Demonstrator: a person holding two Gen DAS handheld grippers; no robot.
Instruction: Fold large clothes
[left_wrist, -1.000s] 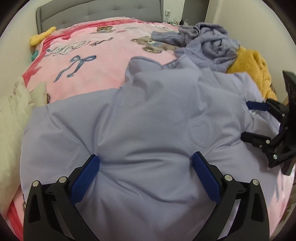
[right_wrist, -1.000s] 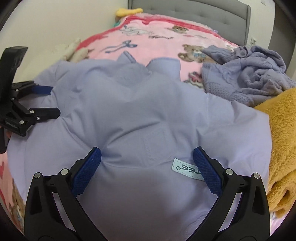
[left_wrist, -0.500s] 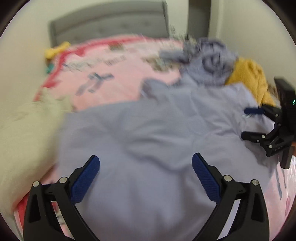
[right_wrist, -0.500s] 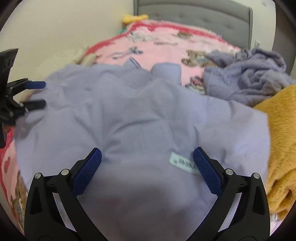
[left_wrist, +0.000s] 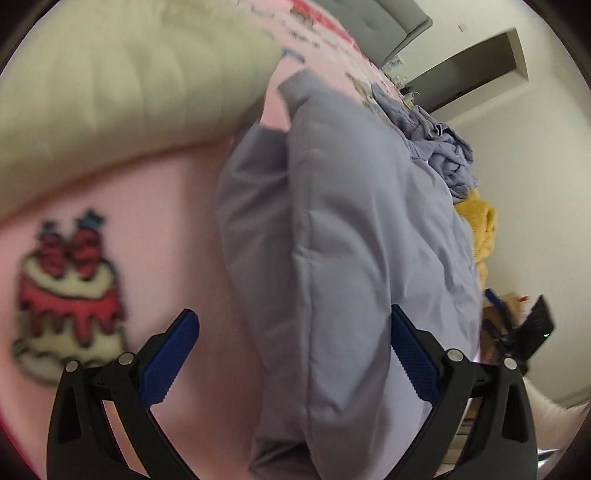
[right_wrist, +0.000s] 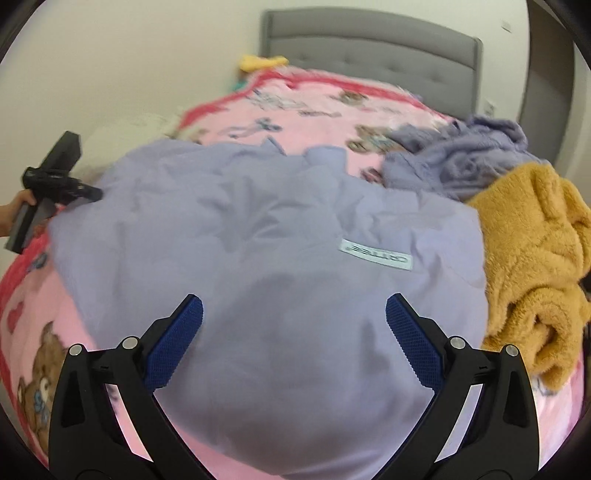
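Lilac garment (right_wrist: 266, 266) lies spread on the pink blanket (right_wrist: 325, 107) of the bed, near the foot end. Fabric smooth, thin, lightly creased; a white label (right_wrist: 375, 254) shows on its right part, collar points toward the headboard (right_wrist: 369, 48). Left wrist view is tilted: garment (left_wrist: 354, 236) seen edge-on, bunched into long folds, beside a cake print (left_wrist: 66, 299) and a cream pillow (left_wrist: 122, 85).

Left hand-held gripper (left_wrist: 295, 354): fingers spread, nothing between them, over the garment's left edge. Right hand-held gripper (right_wrist: 293, 345): fingers spread, empty, over the garment's near hem.

Purple knit (right_wrist: 461, 158) and mustard fleece (right_wrist: 535, 266) lie just right of the garment.
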